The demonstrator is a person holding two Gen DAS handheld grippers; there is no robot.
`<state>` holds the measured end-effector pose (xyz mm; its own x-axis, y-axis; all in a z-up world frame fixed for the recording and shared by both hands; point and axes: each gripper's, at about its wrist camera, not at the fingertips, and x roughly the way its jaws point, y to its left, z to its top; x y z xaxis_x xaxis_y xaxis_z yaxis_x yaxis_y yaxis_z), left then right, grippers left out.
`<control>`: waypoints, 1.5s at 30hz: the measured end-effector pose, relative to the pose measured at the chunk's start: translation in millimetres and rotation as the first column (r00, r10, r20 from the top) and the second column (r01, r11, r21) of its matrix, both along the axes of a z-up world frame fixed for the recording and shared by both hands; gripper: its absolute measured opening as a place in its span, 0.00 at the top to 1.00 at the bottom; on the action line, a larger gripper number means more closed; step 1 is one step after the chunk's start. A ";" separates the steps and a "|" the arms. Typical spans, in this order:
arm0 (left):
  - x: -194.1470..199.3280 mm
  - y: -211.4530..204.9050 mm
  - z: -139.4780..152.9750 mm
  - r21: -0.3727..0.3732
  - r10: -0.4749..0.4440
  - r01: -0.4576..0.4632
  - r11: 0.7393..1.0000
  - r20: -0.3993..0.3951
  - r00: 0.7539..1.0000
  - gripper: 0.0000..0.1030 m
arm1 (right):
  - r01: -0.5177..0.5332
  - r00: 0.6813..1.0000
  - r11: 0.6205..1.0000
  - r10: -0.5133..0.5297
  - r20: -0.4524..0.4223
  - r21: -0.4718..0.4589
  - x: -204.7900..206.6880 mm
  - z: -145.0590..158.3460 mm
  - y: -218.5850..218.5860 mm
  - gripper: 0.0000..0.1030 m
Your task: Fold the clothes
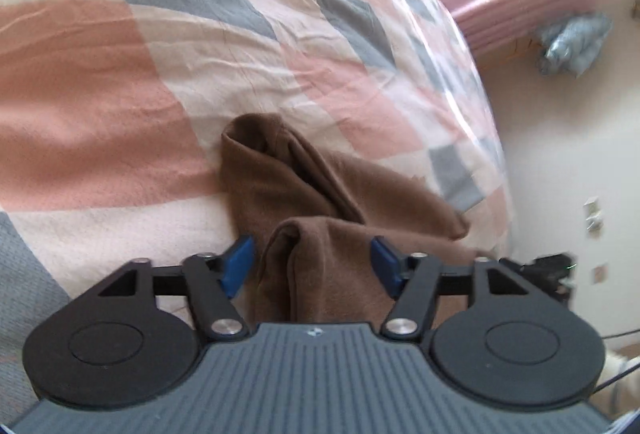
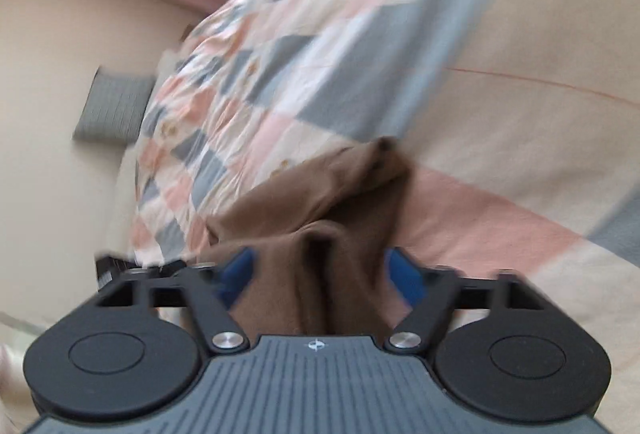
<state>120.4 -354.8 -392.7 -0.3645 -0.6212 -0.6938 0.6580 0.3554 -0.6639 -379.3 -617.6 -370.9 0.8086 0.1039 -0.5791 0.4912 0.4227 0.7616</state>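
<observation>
Your left gripper (image 1: 312, 262) has its blue pads (image 1: 238, 264) spread wide, a bunched fold of the soft brown knit garment (image 1: 288, 178) lying loose between them. That garment lies rumpled on the pink, grey and cream checked quilt (image 1: 120, 82). Your right gripper (image 2: 320, 274) is blurred, its pads also apart with brown cloth heaped between, not pinched.
</observation>
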 end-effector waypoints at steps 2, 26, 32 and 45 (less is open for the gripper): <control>-8.2 0.1 9.6 -0.011 -0.038 0.039 0.999 0.081 0.996 0.90 | -0.037 0.999 0.996 0.035 -0.024 -0.082 10.1 14.2 8.6 0.91; 16.5 -23.5 3.1 -0.067 0.217 -0.209 0.976 0.139 0.966 0.77 | 0.218 0.942 0.912 -0.290 -0.169 -0.347 61.2 26.2 -0.1 0.66; 10.5 -36.1 -5.8 -0.061 0.165 -0.157 0.986 0.160 0.973 0.90 | 0.215 0.933 0.928 -0.287 -0.215 -0.306 70.4 3.9 3.7 0.94; -7.2 -58.9 -20.3 -0.049 0.087 -0.074 0.996 0.389 0.917 0.83 | 0.243 0.887 0.881 -0.371 -0.274 -0.405 76.8 -9.5 9.8 0.92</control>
<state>113.2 -413.7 -413.0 -0.0167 -0.6617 -0.7496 0.8373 0.4004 -0.3722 -302.6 -607.8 -380.4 0.5158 -0.3776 -0.7690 0.8371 0.4132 0.3585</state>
